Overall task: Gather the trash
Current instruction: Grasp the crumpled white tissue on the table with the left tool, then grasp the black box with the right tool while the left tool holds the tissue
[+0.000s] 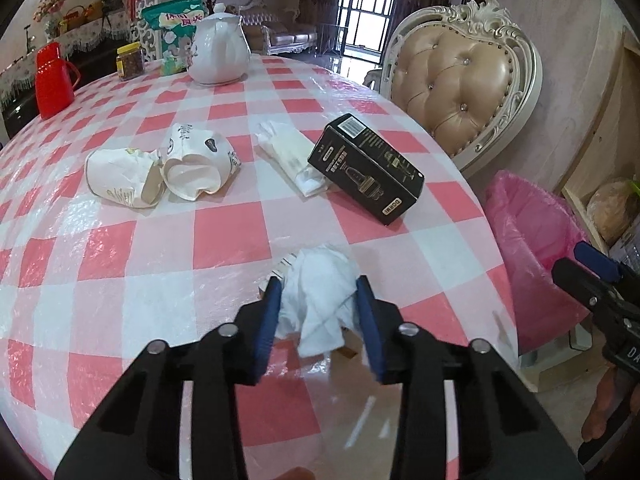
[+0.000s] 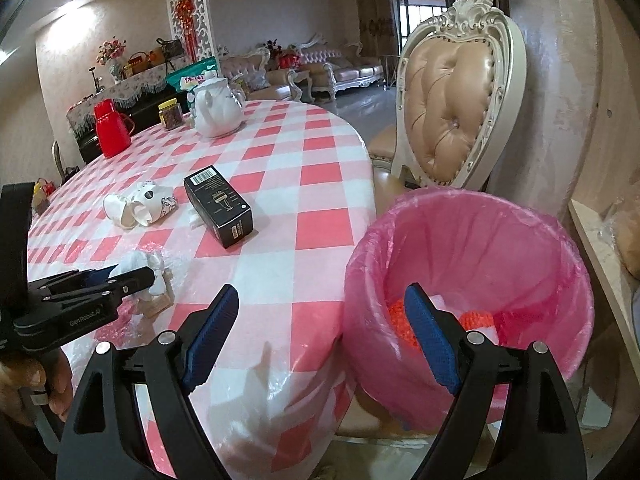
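The left gripper (image 1: 318, 300) has its blue pads closed on a crumpled white tissue (image 1: 320, 304) near the table's (image 1: 224, 236) front edge, with something tan beneath it (too hidden to name). This looks like the pick-up step of one piece of trash. The right gripper (image 2: 320, 336) hangs released and empty beside the pink-lined bin (image 2: 560, 248), which stands at about three o'clock from the tissue. Next, the tissue likely needs carrying over the rim and dropping. Crushed paper cups (image 1: 160, 172) and a black box (image 1: 368, 168) wait at twelve o'clock.
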The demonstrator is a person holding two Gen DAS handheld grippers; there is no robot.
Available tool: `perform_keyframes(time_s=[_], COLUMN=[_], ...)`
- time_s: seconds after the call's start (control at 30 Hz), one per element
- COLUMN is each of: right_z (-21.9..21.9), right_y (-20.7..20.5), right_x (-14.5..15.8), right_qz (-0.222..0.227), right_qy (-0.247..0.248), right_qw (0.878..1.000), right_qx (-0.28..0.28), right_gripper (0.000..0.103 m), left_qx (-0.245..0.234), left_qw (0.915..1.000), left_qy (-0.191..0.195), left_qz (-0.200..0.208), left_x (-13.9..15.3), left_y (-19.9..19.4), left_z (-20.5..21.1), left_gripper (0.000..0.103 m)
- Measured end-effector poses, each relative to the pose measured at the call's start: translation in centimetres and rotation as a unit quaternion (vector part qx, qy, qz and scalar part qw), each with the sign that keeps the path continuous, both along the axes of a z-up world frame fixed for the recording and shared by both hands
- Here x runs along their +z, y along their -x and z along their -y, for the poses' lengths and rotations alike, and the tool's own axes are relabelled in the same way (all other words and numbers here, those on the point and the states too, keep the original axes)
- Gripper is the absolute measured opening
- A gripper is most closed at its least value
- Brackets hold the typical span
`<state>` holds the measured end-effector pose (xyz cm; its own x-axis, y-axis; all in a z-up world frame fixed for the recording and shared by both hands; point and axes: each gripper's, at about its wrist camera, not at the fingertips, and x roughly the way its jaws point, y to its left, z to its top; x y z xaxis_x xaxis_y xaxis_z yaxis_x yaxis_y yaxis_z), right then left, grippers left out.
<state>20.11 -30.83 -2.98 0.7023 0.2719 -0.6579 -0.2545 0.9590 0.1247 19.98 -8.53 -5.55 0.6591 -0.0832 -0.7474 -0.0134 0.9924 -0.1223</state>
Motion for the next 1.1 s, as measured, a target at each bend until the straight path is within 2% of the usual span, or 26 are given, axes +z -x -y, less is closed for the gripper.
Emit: perform_keyframes(time_s=[0.07,0.17,0.37,0.77,1.1], right_z=[-0.2,-0.8,-2.0,-5.3,-9.4], right_y=[-0.2,-0.5,-1.0,-3.5,-6.7], right_x=[0.0,-0.2,-0.4,0.0,-0.1], right_qz=[-0.001,-0.003,-0.004,0.005,0.007], right_qy=[0.001,0.001,0.004,0.02,0.041], right_qw=[1.0,1.0,1.0,0.999,0.996], right_qx=[0.002,0.007,0.017,0.041,0.081], right_gripper=[0.08,0.08,0.08,0.08,0.08], left_qx=[-0.001,-0.001,0.006,0.028,0.049], left_qw=[1.0,1.0,0.9995,0.9982,0.9954], left_qy=[0.002,0.009,0.028,0.038,0.063], left_qz=[0.001,0.004,0.011,0.039,0.053], left_x=[0.1,0.3,1.1,2.9,2.5], left_y=[0.0,-0.1,-0.3,-1.8,-2.0], left_z=[-0.2,-0.8,-2.1,-4.5,-6.3], left_gripper=[0.027,0.024,0.023,0.023,0.023])
